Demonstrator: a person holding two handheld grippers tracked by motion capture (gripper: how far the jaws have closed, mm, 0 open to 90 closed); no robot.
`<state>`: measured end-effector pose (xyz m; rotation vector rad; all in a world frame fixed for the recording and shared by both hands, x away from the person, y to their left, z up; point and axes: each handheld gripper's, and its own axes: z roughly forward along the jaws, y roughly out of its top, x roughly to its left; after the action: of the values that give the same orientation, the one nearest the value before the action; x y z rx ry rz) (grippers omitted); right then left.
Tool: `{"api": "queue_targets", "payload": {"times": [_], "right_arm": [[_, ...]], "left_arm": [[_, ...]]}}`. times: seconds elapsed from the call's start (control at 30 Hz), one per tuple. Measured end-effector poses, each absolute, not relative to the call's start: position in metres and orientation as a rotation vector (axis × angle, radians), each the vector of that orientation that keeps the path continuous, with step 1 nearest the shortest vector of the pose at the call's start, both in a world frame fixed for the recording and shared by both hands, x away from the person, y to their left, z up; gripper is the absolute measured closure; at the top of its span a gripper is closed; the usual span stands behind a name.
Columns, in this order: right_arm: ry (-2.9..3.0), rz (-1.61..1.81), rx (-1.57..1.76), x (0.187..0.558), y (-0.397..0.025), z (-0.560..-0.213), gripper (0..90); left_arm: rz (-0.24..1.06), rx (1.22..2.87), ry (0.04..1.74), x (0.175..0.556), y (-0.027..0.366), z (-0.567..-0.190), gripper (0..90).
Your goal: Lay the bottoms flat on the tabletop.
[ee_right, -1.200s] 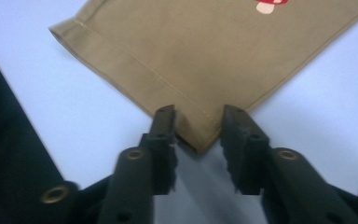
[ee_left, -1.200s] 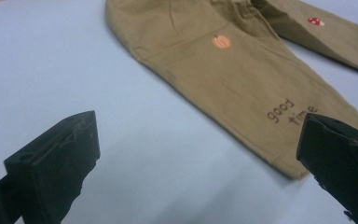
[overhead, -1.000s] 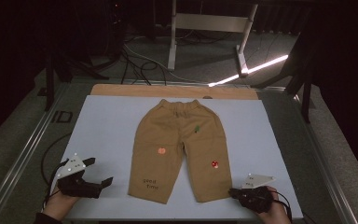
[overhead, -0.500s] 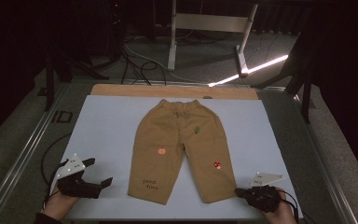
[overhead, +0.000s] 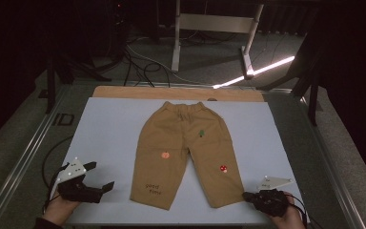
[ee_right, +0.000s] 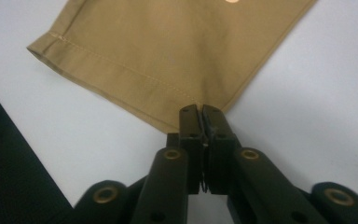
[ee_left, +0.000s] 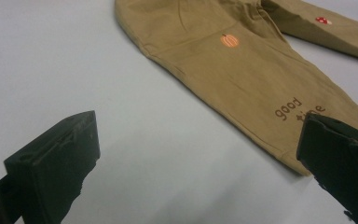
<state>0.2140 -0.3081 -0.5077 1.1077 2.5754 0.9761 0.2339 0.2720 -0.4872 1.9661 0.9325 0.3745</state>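
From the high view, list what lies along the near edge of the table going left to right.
left gripper → trouser leg printed "good time" → trouser leg with the mushroom patch → right gripper

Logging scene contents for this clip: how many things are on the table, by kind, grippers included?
Trousers: 1
Grippers: 2, left gripper open beside one leg, right gripper shut at the hem corner of the other leg
White mat: 1
Total: 4
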Motion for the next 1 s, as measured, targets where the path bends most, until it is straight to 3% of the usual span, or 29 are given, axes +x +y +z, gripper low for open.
{"api": "queue_targets", "payload": {"times": [0.2,0.27,0.37,1.0], "right_arm": [[2.503,1.089,1.098,0.214,-0.303,-0.499,49.5],[2.474,1.125,1.09,0.216,-0.303,-0.495,26.8],[2.466,1.162,1.053,0.22,-0.301,-0.492,11.4],[2.278,1.312,0.97,0.239,-0.298,-0.493,8.3]], "left_arm": [[0.367,1.968,0.924,0.234,0.272,-0.487,0.4],[0.365,1.97,0.915,0.234,0.272,-0.487,0.4],[0.365,1.971,0.91,0.234,0.272,-0.487,0.4],[0.34,1.989,0.855,0.231,0.27,-0.49,0.4]]}}
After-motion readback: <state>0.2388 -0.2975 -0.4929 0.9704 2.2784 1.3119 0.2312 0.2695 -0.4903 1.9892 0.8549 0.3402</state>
